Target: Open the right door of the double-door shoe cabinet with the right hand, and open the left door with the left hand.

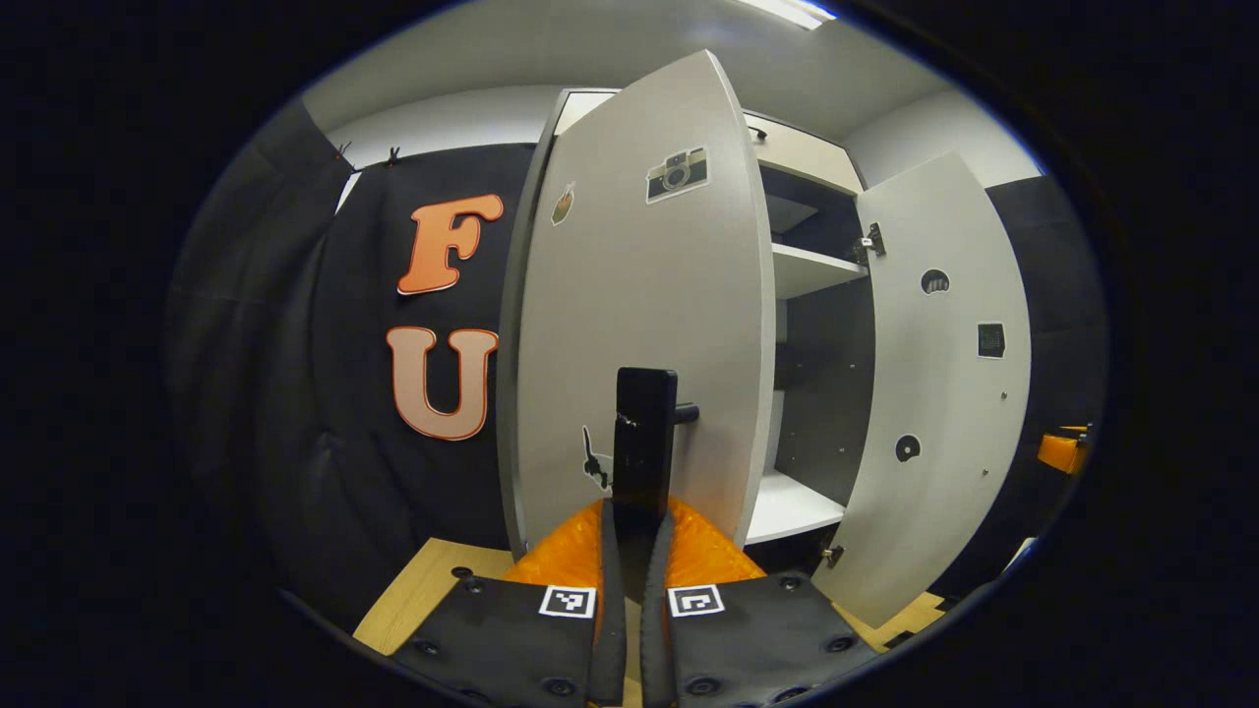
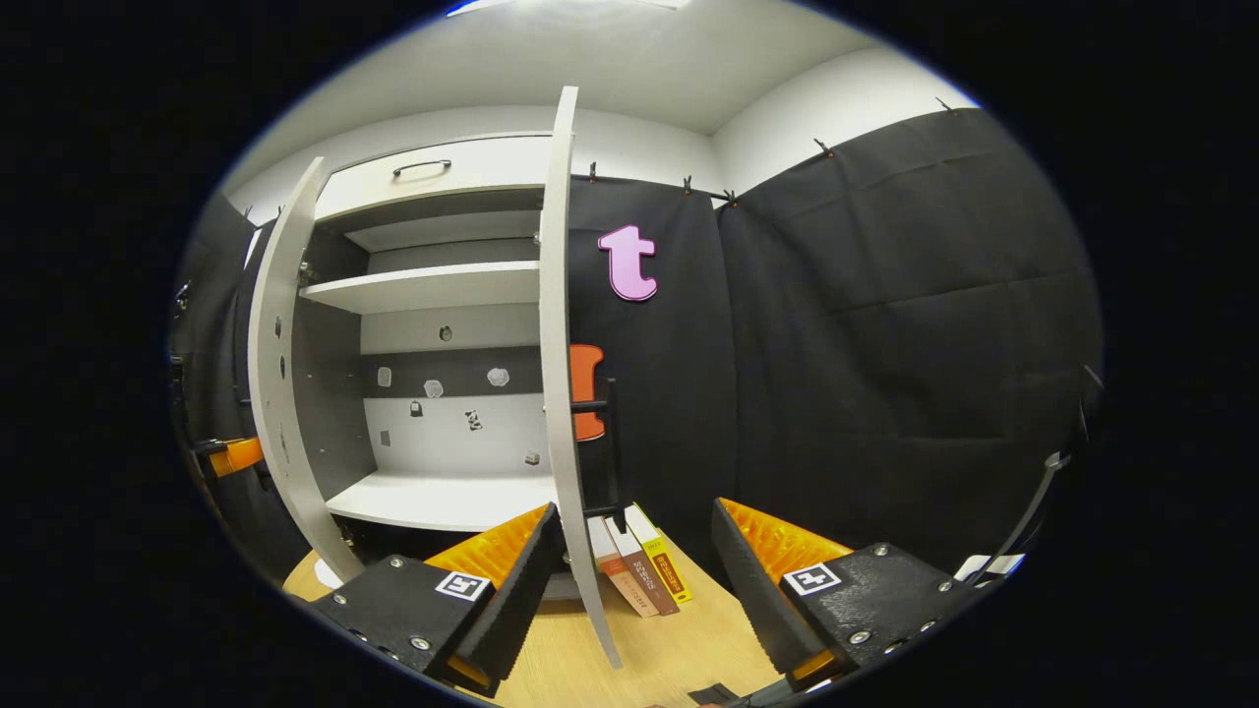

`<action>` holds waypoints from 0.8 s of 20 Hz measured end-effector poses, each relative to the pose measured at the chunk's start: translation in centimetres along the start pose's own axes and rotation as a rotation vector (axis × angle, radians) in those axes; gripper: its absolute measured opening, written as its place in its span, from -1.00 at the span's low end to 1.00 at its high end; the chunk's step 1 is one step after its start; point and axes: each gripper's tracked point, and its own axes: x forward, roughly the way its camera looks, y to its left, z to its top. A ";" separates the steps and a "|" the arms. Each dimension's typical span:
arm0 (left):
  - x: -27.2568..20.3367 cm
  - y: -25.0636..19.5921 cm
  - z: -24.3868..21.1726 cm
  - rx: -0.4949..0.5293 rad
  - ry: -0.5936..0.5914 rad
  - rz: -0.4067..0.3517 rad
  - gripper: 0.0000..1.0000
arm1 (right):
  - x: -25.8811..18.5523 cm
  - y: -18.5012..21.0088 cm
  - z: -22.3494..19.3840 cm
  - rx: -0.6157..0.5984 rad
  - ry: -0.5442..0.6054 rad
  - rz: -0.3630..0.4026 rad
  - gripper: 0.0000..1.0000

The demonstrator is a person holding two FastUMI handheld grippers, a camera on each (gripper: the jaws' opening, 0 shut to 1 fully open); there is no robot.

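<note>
Left gripper view: left gripper (image 1: pixel 634 551) closed on the black handle (image 1: pixel 644 442) of the left door (image 1: pixel 639 295), both fingers pressing it, presumably to swing the door outward. Door stands well open; right of the handle the shelves (image 1: pixel 811 270) show, and beyond them the right door (image 1: pixel 944 393), also open. Right gripper view: right gripper (image 2: pixel 634 580) open, holding nothing, right door's edge (image 2: pixel 561 374) between its fingers. Books (image 2: pixel 639 570) lie just beside that edge on the table (image 2: pixel 669 649); they could block a lower sweep.
</note>
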 end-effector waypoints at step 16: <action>-1.1 3.2 0.2 -0.013 0.002 0.077 -0.86 | -0.1 4.6 1.3 -0.043 -0.038 0.073 0.86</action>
